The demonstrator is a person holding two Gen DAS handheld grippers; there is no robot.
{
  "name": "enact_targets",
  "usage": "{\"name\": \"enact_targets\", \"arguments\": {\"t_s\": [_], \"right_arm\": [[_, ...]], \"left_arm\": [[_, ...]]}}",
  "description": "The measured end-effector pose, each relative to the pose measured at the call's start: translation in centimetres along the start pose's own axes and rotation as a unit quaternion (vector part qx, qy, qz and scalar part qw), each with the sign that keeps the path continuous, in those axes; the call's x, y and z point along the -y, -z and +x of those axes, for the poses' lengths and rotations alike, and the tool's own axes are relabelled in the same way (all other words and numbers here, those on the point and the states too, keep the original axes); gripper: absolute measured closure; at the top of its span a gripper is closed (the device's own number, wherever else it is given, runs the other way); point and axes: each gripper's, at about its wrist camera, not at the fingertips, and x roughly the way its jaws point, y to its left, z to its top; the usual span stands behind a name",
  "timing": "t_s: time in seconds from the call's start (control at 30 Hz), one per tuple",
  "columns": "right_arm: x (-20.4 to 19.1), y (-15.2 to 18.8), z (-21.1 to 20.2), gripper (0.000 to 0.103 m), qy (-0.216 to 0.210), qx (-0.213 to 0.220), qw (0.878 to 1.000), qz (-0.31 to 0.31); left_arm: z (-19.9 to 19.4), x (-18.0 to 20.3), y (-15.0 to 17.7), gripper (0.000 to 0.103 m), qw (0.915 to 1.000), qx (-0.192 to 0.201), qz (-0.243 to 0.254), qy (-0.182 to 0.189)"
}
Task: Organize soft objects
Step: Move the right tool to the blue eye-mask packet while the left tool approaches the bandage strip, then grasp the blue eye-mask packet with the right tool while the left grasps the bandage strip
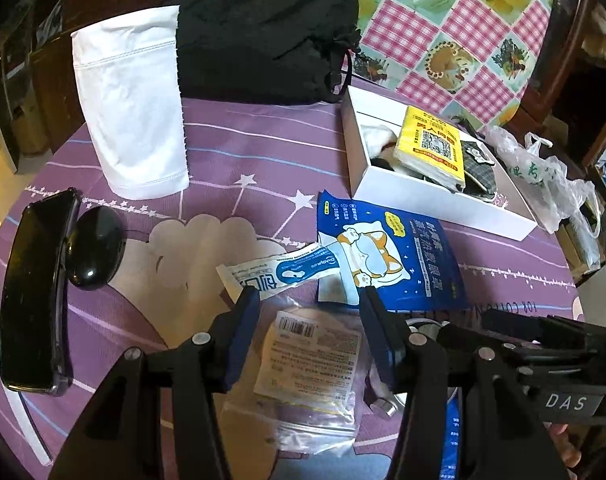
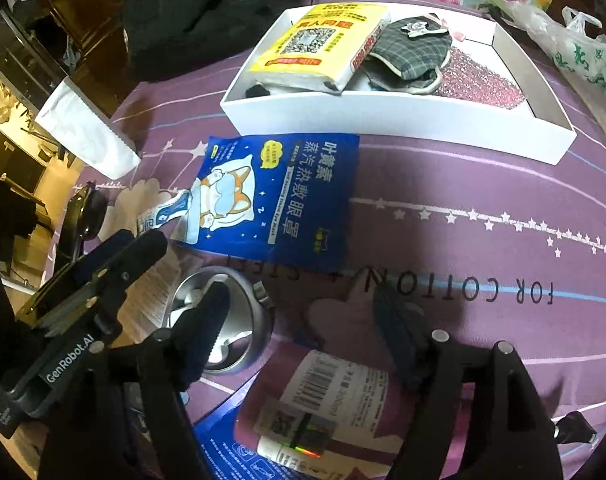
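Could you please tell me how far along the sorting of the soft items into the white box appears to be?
Partly done. The white box already holds a yellow tissue pack and a plaid mask. Nothing is gripped: the left hand-held gripper stands open over a clear zip bag, and the right hand-held gripper is open and empty. Left out: the blue eye-mask packet, the white sleeve and the zip bag.

Both wrist cameras look steeply down, close above the purple cloth. The white box (image 1: pixel 439 200) (image 2: pixel 383 120) lies ahead in each; both share the blue packet (image 1: pixel 403 256) (image 2: pixel 279 196) lying before that box.
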Motion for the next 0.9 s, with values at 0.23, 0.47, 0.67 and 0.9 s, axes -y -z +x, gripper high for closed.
{"name": "enact_targets", "arguments": {"t_s": [0.23,0.47,0.67,0.9], "right_arm": [[1.1,0.1,-0.9,0.036,-0.008,0.023,0.999,0.03],[1.3,0.1,-0.8,0.081,-0.003,0.024,0.999,0.027],[3.0,-0.1,-0.2,0.102,-0.006,0.023,0.998,0.055],[3.9,-0.4,-3.8,0.102,-0.044,0.092,0.993,0.067]], "left_arm": [[-0.1,0.0,-0.1,0.051,1.0,0.005,0.004,-0.003],[-0.5,-0.4,-0.3,0.051,0.9999,0.015,-0.001,-0.003],[-0.4,-1.0,-0.4,0.051,0.9998,0.015,-0.009,-0.006],[-0.9,-1.3,-0.5,0.051,0.9996,0.023,-0.014,-0.003]]}}
